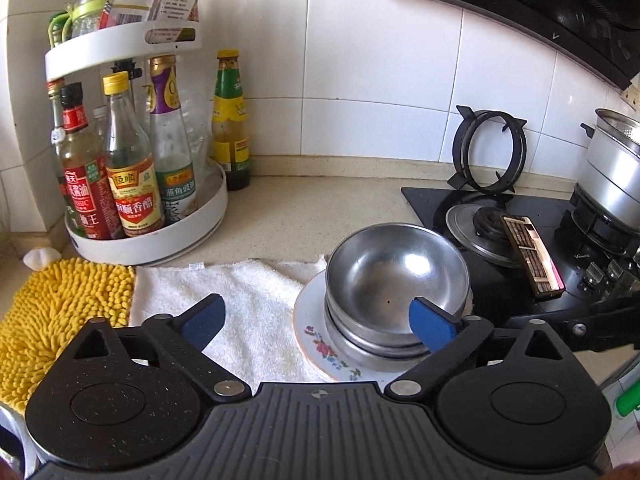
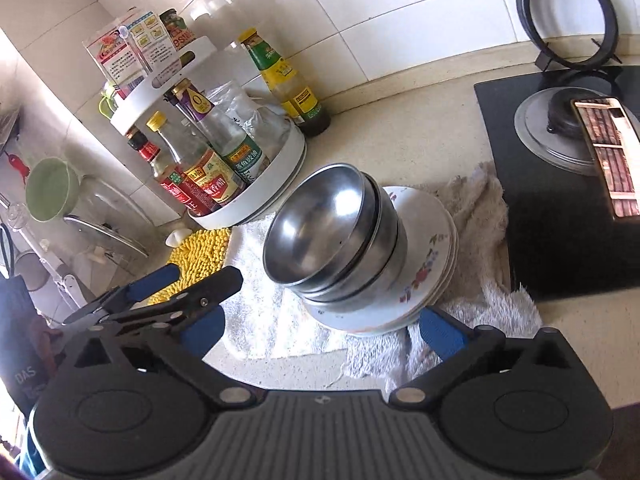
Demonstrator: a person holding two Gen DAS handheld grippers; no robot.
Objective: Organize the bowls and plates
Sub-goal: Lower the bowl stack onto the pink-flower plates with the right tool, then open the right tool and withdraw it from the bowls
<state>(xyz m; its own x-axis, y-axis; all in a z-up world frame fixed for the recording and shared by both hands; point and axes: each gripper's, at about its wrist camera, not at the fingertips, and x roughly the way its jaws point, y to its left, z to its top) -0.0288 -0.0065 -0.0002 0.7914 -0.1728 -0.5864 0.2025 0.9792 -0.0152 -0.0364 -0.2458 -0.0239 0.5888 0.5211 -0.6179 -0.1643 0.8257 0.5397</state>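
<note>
Nested steel bowls (image 1: 394, 276) sit on floral white plates (image 1: 316, 338), all on a white towel (image 1: 248, 300). My left gripper (image 1: 318, 320) is open and empty, just in front of the stack, its right fingertip (image 1: 432, 326) before the bowls' near side. In the right wrist view the bowl stack (image 2: 332, 228) stands on stacked plates (image 2: 424, 248). My right gripper (image 2: 320, 330) is open and empty, close in front of the plates. The left gripper (image 2: 160, 292) shows at left there.
A white two-tier rack of sauce bottles (image 1: 132, 184) stands at the back left, with a yellow mat (image 1: 60, 308) beside the towel. A black stove (image 1: 520, 248) with a steel pot (image 1: 616, 176) and a slatted box (image 1: 532, 256) lies right.
</note>
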